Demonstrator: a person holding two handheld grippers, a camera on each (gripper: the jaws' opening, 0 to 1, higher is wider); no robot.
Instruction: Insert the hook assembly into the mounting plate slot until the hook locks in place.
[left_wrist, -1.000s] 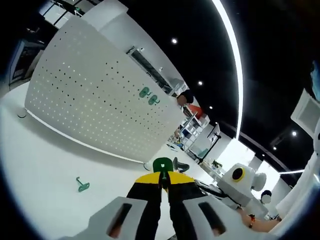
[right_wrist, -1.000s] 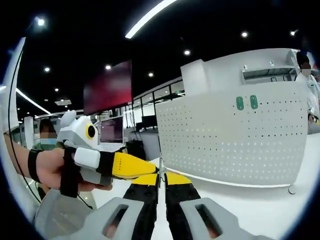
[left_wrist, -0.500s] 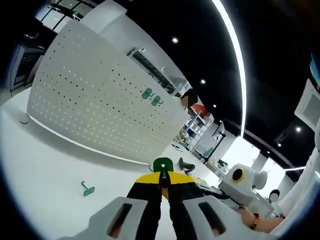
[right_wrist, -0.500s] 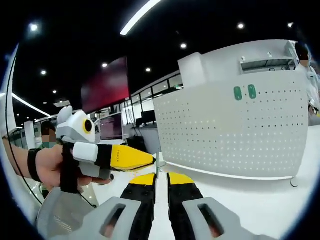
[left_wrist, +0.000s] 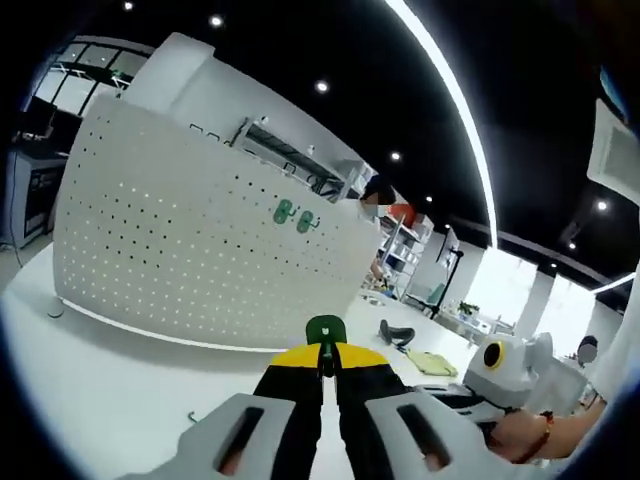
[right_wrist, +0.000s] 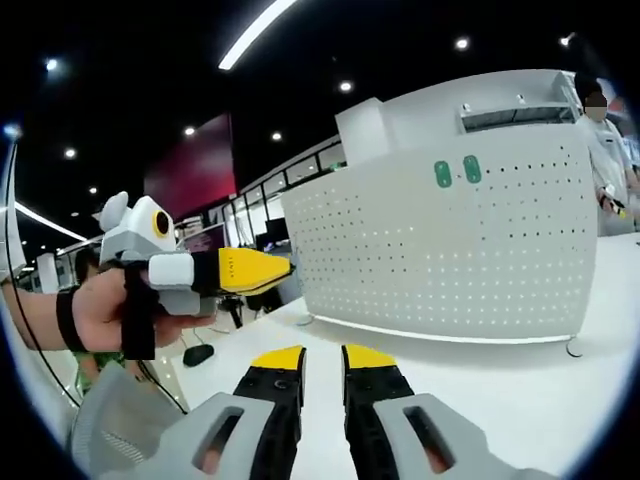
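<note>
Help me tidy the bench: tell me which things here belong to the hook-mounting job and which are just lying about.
Job:
- green hook, pinched in the left gripper
- white perforated mounting plate
- two green hooks already on the plate
- right gripper, fingers apart, holding nothing

Lying about:
- dark object on the table
- yellow-green cloth beside it

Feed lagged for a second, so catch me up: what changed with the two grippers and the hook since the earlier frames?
The right gripper has opened: its jaws were together, now there is a gap with nothing between them. The left gripper stays shut on the green hook, lifted in front of the pegboard. The two green hooks on the board stay mounted.
</note>
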